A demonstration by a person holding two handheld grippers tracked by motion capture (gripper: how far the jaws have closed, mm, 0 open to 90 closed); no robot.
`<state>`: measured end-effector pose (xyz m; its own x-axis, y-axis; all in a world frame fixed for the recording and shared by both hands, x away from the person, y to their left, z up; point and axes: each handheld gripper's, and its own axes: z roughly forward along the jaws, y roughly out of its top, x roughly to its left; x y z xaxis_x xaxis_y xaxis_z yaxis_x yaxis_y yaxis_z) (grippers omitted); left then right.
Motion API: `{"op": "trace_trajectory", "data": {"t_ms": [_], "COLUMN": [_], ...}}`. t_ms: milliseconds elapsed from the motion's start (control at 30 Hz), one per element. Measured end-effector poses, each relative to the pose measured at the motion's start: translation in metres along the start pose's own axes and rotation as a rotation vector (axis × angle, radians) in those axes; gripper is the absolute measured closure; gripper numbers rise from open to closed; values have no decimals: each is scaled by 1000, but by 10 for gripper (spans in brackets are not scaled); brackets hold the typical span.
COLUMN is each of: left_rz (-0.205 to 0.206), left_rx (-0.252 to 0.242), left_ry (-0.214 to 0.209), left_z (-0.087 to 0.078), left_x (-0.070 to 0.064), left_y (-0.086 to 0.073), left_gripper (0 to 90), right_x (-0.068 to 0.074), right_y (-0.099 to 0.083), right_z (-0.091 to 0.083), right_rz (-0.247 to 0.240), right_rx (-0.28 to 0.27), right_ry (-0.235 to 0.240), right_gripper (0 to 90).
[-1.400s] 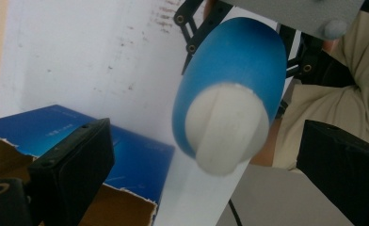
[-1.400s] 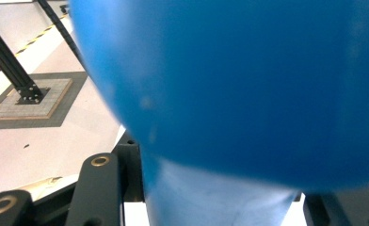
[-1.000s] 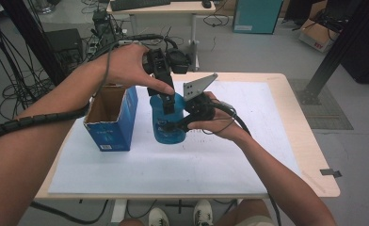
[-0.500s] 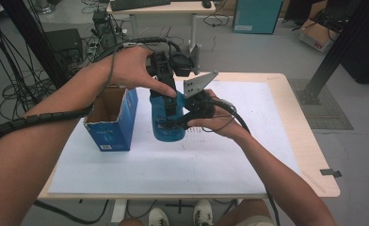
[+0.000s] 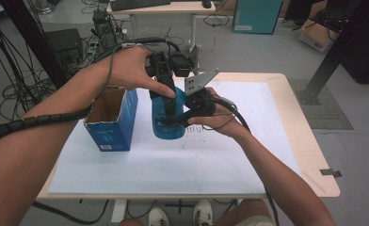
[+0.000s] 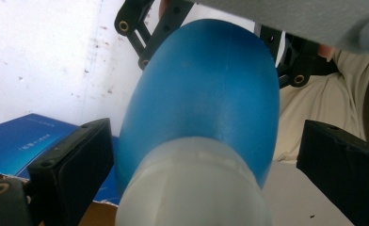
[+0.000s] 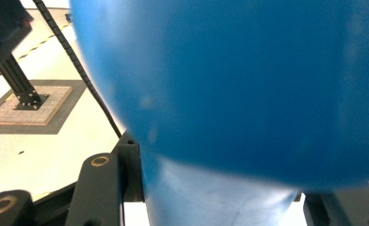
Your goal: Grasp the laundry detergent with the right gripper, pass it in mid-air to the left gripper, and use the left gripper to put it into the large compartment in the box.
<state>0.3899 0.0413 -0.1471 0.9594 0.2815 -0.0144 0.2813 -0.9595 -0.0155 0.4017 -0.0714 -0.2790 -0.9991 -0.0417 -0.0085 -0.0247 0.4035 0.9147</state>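
- left gripper [image 6: 206, 155]: jaws wide apart around the pale neck end of the blue bottle [image 6: 206, 108], not pressing it.
- right gripper [image 5: 180, 117]: jaws clamped on the bottle's lower body (smooth, rounded, translucent plastic).
- bottle stands mid-table [image 5: 248, 155] on white paper, just beside an open blue cardboard box [image 5: 112, 125].
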Motion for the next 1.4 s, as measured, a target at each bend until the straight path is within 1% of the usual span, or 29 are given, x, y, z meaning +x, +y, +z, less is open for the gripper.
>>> {"op": "trace_trajectory", "data": {"t_ms": [100, 200, 333, 633, 733, 900, 1000, 1167, 1400], "left_rz": [3, 3, 1, -1, 0, 0, -1, -2, -5], "left_rx": [-8, 2, -6, -4, -4, -5, -5, -4, -6], "left_ry": [10, 5, 7, 8, 8, 4, 12, 7, 19], "left_z": [0, -1, -1, -2, -2, -3, -3, -4, -3], "left_x": [-1, -1, -2, -2, -3, -3, -3, -3, -3], "left_y": [0, 0, -1, -3, -3, -4, -4, -4, -3], "left_gripper": [50, 50, 50, 52, 51, 51, 51, 51, 52], "right_x": [0, 0, 1, 3, 3, 4, 3, 2, 1], "right_y": [0, 0, 1, 4, 4, 4, 4, 4, 2], "right_z": [-1, -1, 0, 2, 2, 3, 3, 3, 2], "right_rz": [0, -1, -2, -8, -15, -11, -13, -13, -9], "right_rx": [0, 2, 5, 8, 9, 13, 12, 11, 16], "right_ry": [-4, -5, -1, 5, 0, 1, -1, -3, -10], "right_gripper": [440, 440, 440, 439, 439, 440, 440, 440, 439]}}
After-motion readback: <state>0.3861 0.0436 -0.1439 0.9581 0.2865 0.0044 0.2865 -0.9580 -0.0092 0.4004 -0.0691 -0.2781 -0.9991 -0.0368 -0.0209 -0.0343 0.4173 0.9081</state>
